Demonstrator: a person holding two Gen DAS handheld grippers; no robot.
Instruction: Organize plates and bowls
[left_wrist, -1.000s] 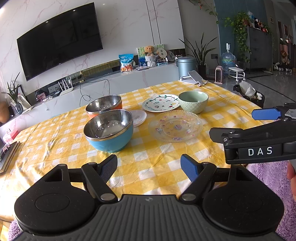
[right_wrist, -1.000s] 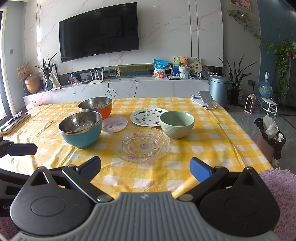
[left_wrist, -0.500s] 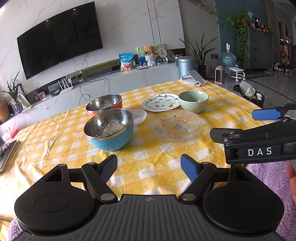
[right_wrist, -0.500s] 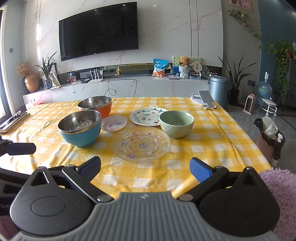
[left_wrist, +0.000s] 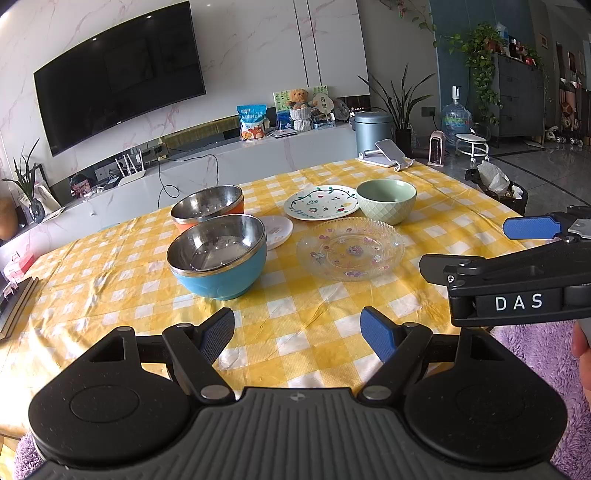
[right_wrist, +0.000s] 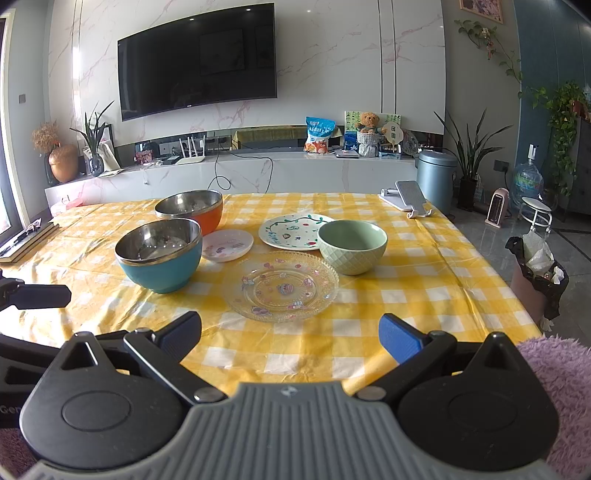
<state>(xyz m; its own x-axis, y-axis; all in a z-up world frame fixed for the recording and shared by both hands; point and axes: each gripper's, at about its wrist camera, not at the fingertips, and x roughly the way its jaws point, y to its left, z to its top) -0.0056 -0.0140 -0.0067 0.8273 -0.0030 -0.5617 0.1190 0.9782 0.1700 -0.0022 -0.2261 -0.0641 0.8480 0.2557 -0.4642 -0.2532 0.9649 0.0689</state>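
Left gripper (left_wrist: 297, 328): mine, jaws spread wide, nothing between them; it hangs over the near edge of the table (left_wrist: 110, 295), short of the dishes.
Blue bowl (right_wrist: 159, 254): steel-lined, upright, nearest dish on the left side.
Orange bowl (right_wrist: 190, 208): steel-lined, just behind the blue bowl; from here I cannot tell whether the two touch.
Small pink plate (right_wrist: 227, 244): flat on the cloth, between the blue bowl and the painted plate.
Painted plate (right_wrist: 293, 230): white with leaf pattern, behind the glass plate, its right edge hidden by the green bowl.
Glass plate (right_wrist: 282, 286): clear, flower-printed, closest dish to my right gripper.
Green bowl (right_wrist: 352, 245): upright, just right of and behind the glass plate.
Right gripper (right_wrist: 290, 334): mine, jaws wide apart, empty, held over the near table edge.
Phone stand (right_wrist: 406, 195): far right corner of the table.
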